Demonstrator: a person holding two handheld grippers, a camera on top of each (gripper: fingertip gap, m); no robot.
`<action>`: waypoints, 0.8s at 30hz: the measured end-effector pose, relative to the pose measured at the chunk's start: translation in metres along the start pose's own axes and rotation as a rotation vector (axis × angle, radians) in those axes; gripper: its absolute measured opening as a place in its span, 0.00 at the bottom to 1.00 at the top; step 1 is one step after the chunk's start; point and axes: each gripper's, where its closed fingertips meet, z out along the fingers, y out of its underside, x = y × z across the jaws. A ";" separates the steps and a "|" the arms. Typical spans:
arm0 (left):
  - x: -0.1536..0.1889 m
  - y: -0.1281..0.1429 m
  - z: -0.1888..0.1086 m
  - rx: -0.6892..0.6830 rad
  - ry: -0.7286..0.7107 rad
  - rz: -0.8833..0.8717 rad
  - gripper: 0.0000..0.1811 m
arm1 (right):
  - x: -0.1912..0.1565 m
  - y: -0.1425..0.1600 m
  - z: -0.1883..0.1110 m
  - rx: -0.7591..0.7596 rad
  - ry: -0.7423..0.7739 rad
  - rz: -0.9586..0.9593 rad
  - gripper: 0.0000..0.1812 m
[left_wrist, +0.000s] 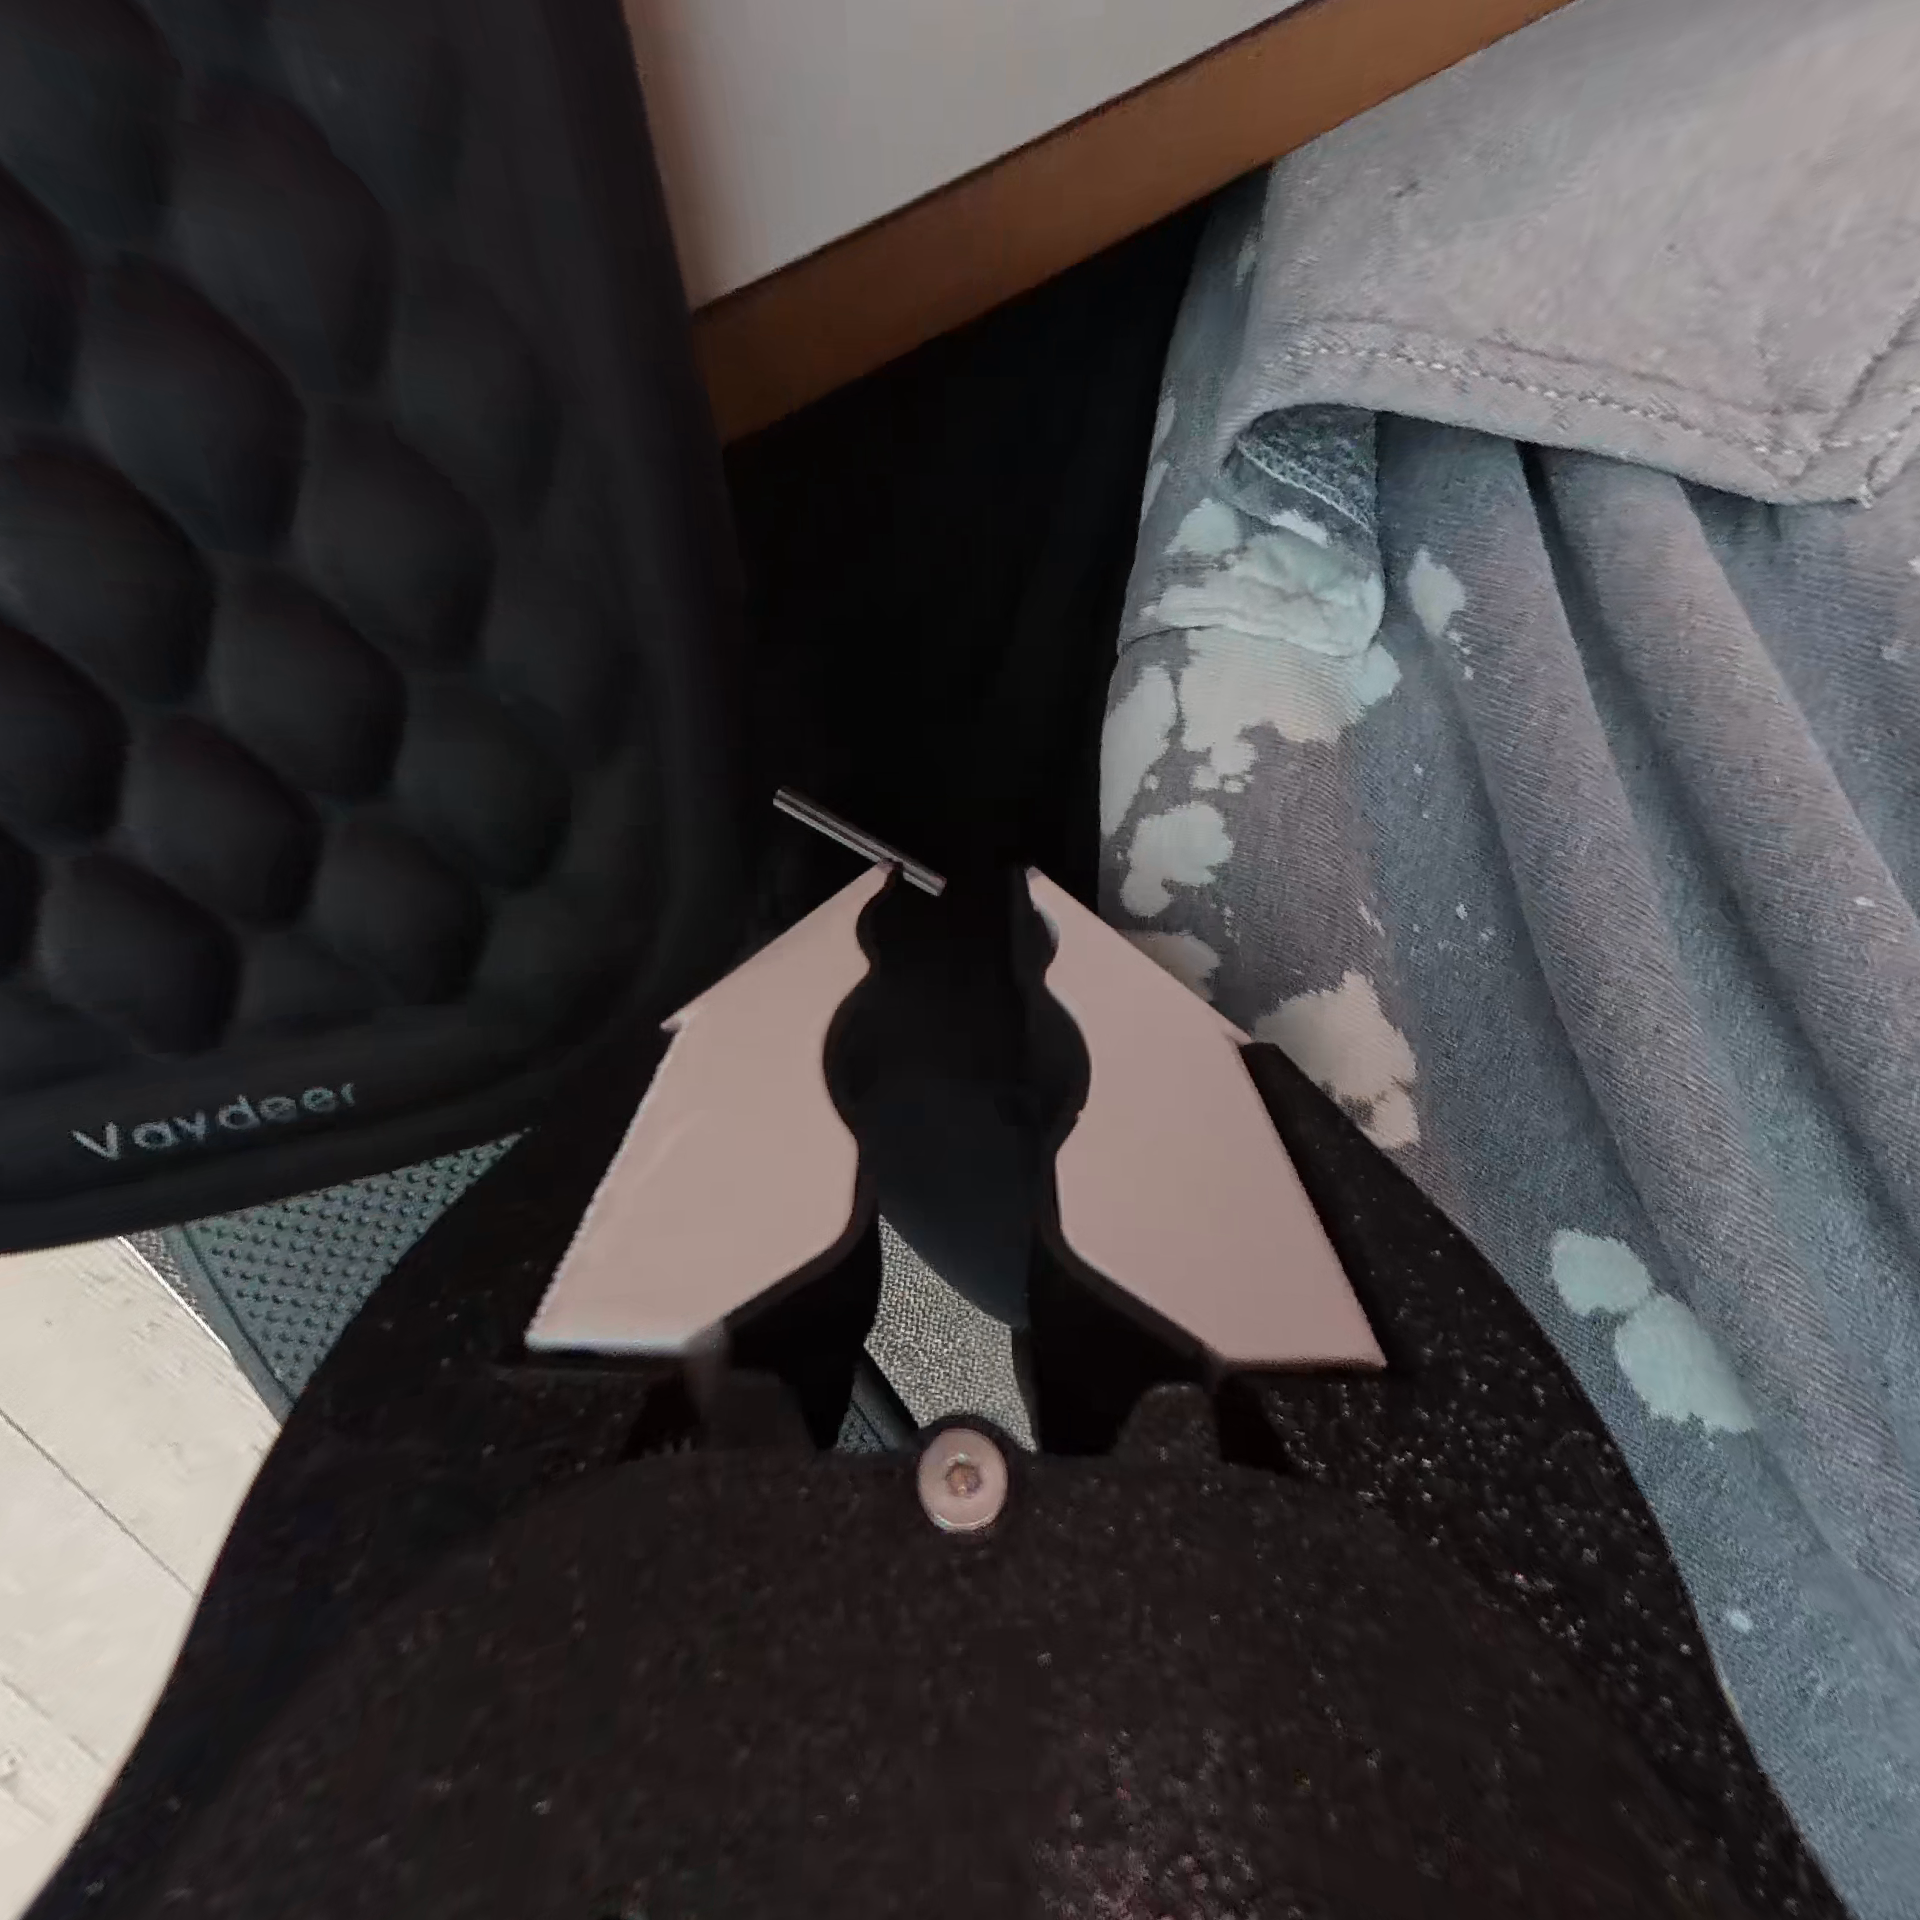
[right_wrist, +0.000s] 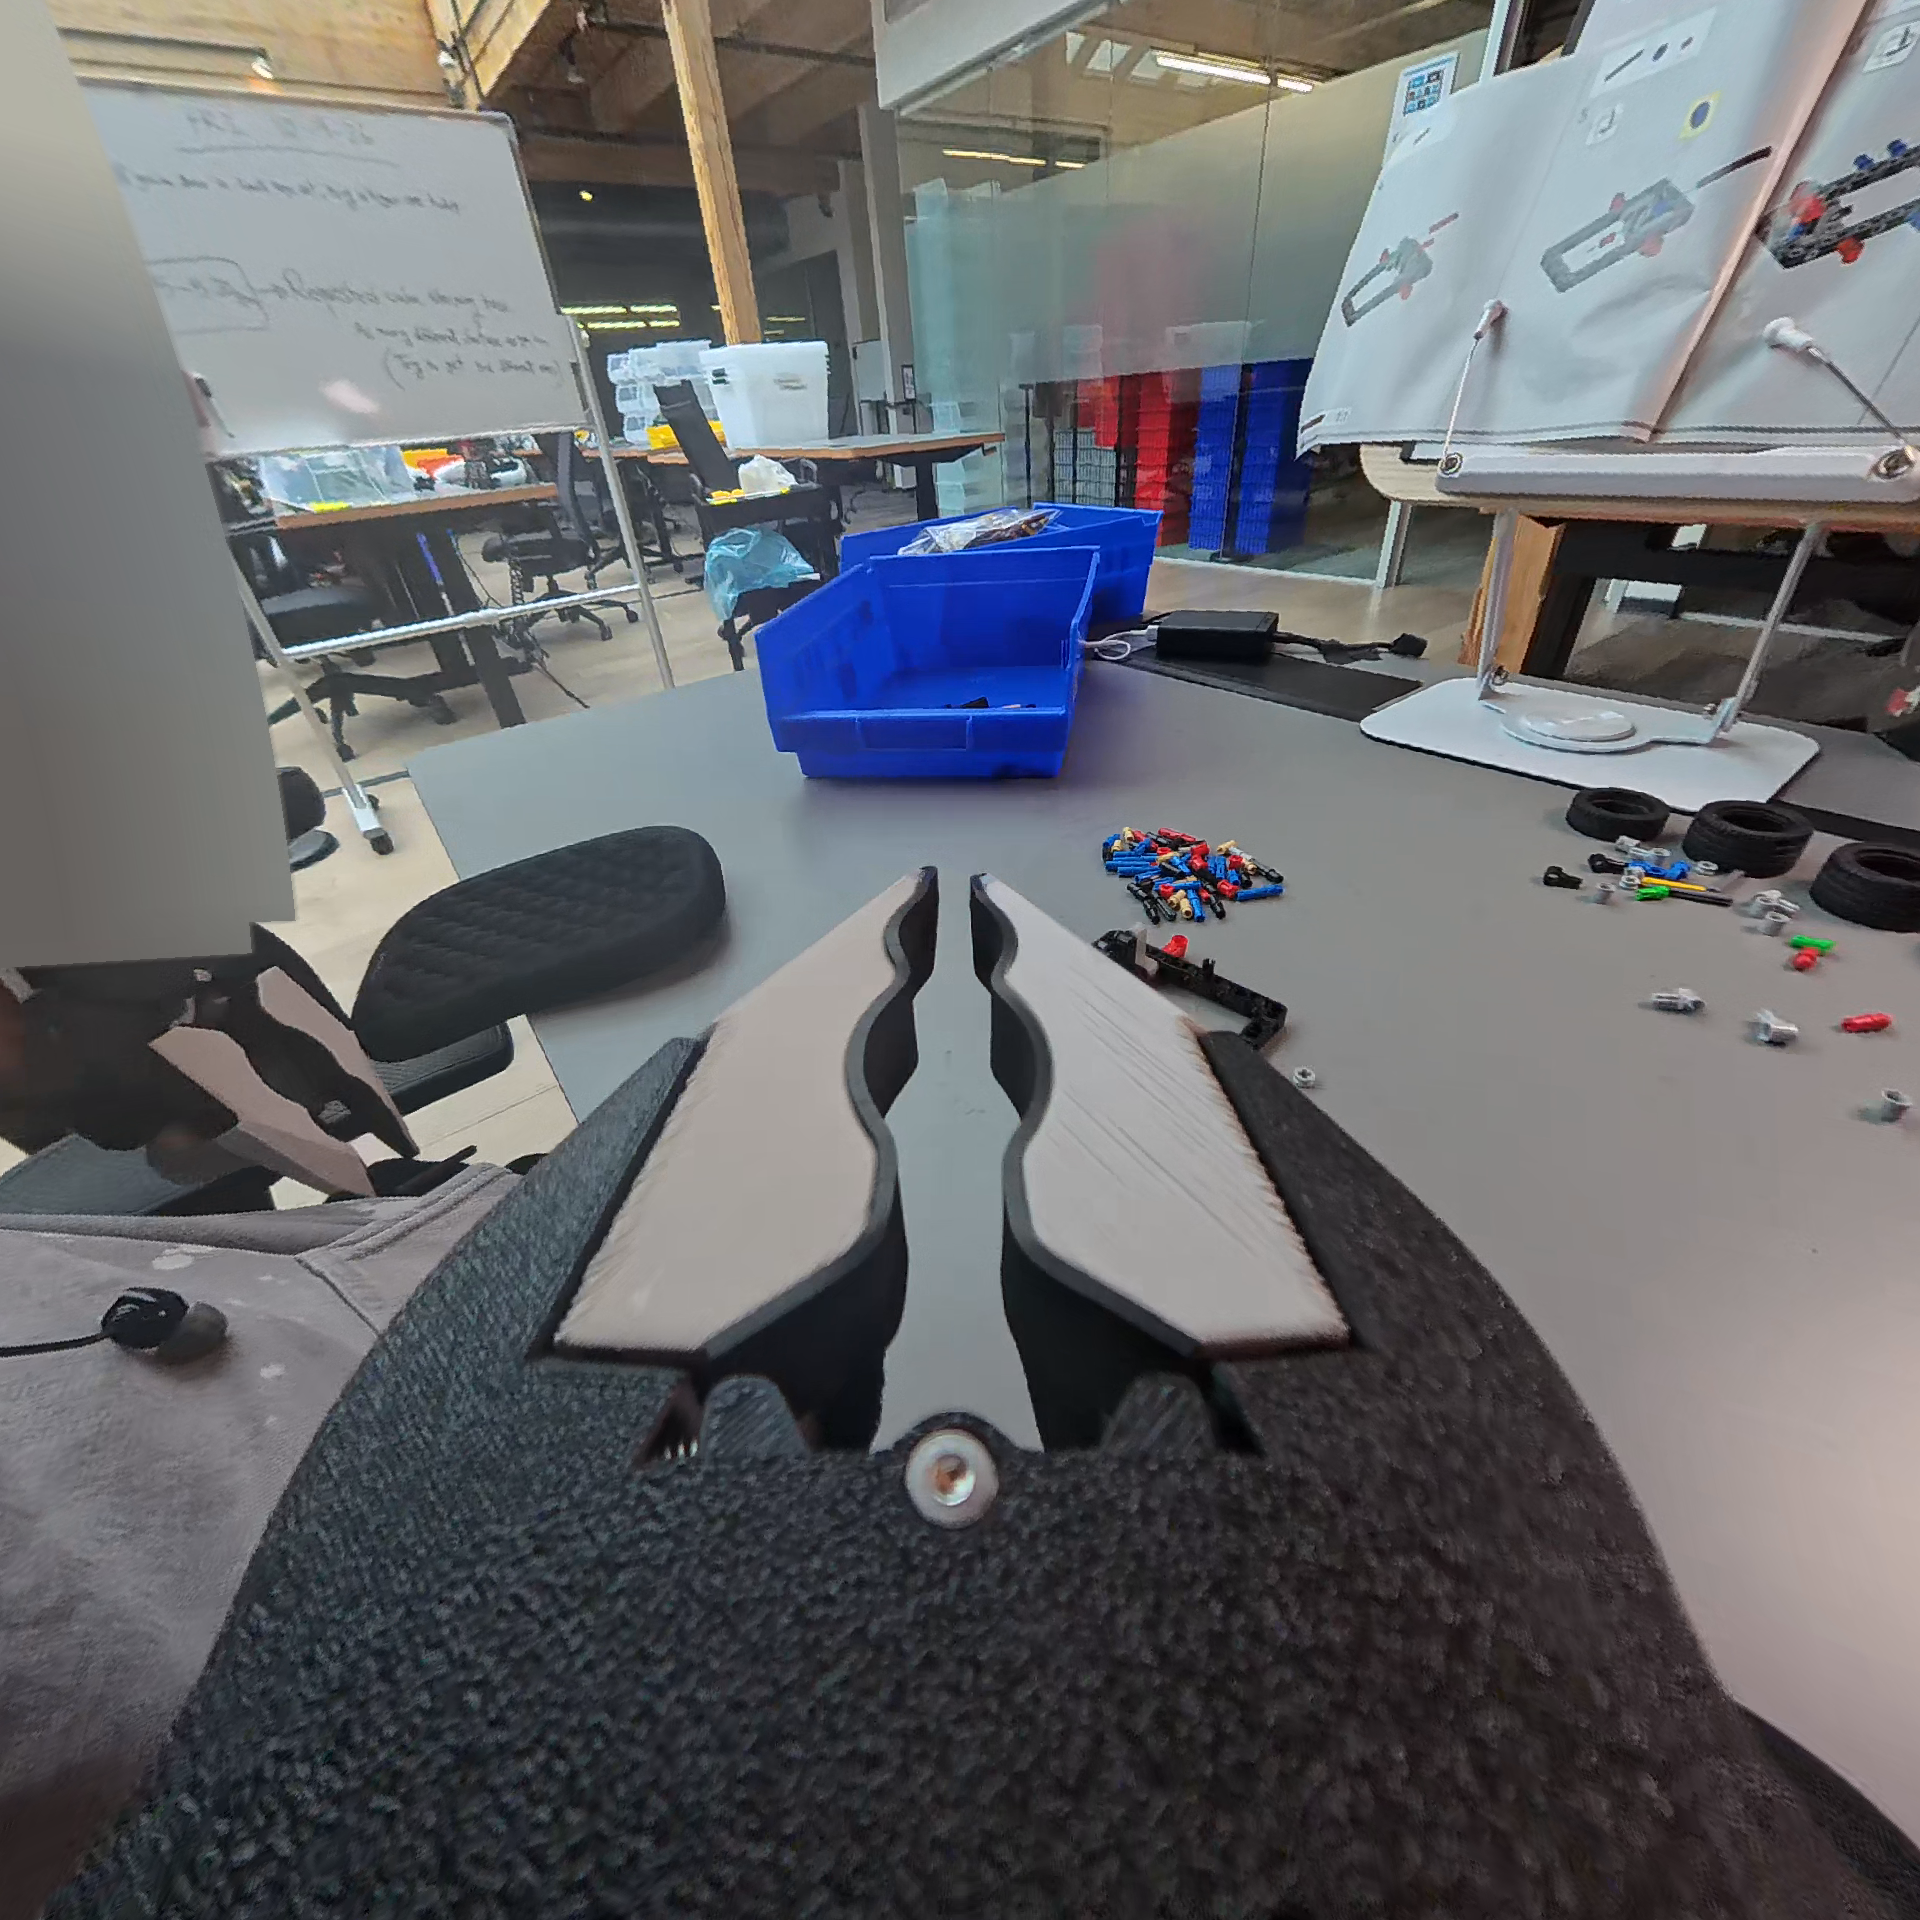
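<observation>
My left gripper (left_wrist: 954, 875) is below the table edge (left_wrist: 935, 281), between a black quilted cushion (left_wrist: 260, 520) and a person's grey spotted garment (left_wrist: 1558, 727). Its jaws stand a little apart. A thin black rod (left_wrist: 831, 836) lies across the left fingertip against a dark surface, not between the jaws. This gripper also shows at the left of the right wrist view (right_wrist: 379, 1169). My right gripper (right_wrist: 954, 881) hovers over the grey table (right_wrist: 1351, 1247), jaws parted by a narrow slit and empty. A black frame piece (right_wrist: 1195, 977) and a pile of small coloured pins (right_wrist: 1190, 873) lie just right of its tips.
A blue bin (right_wrist: 914, 743) stands beyond the right gripper, with a second one (right_wrist: 1101, 540) behind it. Black tyres (right_wrist: 1745, 836) and scattered small parts lie at the right. A booklet on a stand (right_wrist: 1558, 260) is at the back right. A black padded rest (right_wrist: 540, 925) sits at the table's left edge. The grippers' ends are close to 35 cm from one another.
</observation>
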 end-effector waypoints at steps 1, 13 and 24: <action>-0.002 0.005 0.002 -0.001 -0.017 -0.024 0.16 | -0.001 0.001 -0.004 -0.001 0.011 0.005 0.03; 0.006 0.024 0.021 0.113 0.149 -0.235 0.06 | -0.024 0.009 -0.019 -0.031 0.041 -0.005 0.03; -0.008 0.015 -0.002 0.138 0.186 -0.171 0.04 | -0.023 0.014 0.001 -0.064 -0.015 -0.006 0.03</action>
